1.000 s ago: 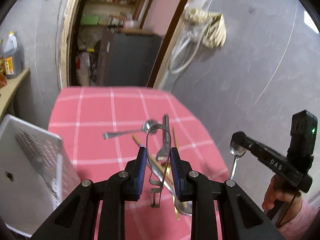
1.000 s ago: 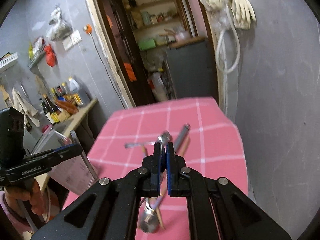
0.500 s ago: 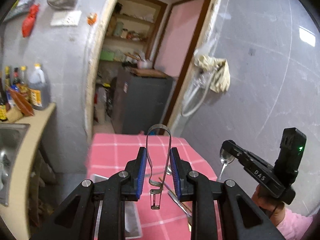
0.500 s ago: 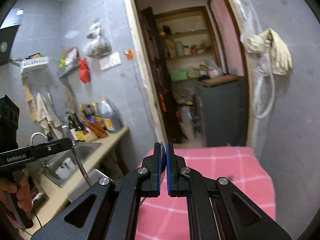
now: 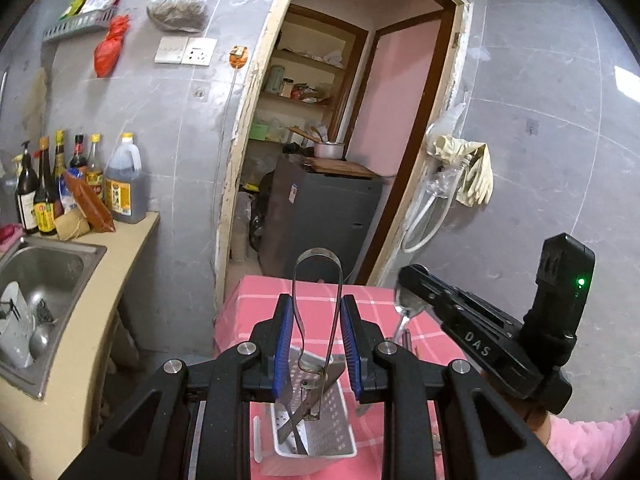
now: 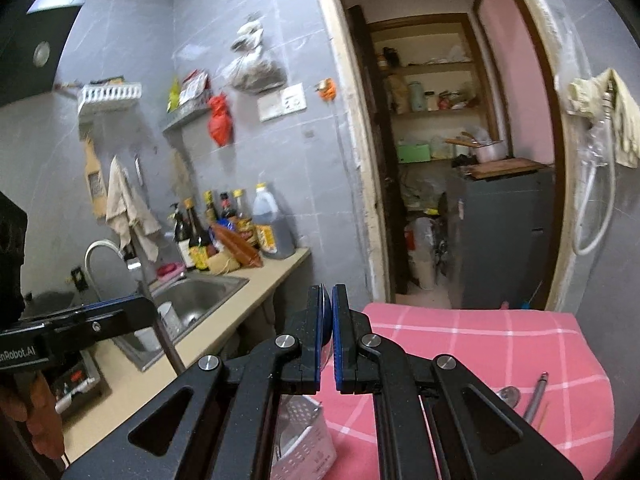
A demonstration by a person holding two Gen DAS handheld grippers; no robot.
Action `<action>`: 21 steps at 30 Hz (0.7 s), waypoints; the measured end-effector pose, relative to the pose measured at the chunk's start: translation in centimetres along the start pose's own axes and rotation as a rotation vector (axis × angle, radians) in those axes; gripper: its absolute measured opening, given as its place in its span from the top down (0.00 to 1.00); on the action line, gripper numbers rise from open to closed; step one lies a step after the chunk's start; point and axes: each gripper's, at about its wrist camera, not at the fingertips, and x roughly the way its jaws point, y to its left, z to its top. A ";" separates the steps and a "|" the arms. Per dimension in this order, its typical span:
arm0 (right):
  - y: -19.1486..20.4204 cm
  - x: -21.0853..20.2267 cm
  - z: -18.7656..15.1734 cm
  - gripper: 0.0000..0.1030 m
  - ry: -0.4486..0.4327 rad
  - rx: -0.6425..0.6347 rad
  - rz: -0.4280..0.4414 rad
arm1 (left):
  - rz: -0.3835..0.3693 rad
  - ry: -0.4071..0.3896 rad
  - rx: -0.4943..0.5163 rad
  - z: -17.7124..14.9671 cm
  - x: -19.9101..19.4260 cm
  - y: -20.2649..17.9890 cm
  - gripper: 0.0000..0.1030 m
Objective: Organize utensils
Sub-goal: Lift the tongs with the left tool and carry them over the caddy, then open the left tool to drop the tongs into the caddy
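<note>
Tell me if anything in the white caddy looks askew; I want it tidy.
Yes. In the white caddy, the utensils already inside lean crosswise over each other rather than standing upright. The metal tongs are not in yet.

The utensil basket (image 5: 316, 432) stands on the bench (image 5: 376, 300) at its left edge, directly below the left gripper (image 5: 317, 344), whose jaws hold the tongs (image 5: 318, 320) upright above it. The right gripper (image 5: 416, 296) hangs to the right, over the bench, with a spoon (image 5: 404, 312) in its jaws. Left of the bench runs a counter (image 5: 120, 280) with a sink (image 5: 48, 276) — bottles (image 5: 80, 184) stand behind it. Beyond the bench opens a doorway (image 5: 320, 140).
</note>
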 end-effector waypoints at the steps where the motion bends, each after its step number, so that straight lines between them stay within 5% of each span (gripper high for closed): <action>1: 0.1 0.2 -0.1 0.95 0.007 -0.007 0.006 | 0.003 0.005 -0.004 -0.3 0.2 0.2 0.78; 21: 0.5 2.0 -3.4 0.95 0.114 -0.029 0.105 | 0.028 0.115 0.007 -5.1 2.6 0.8 0.78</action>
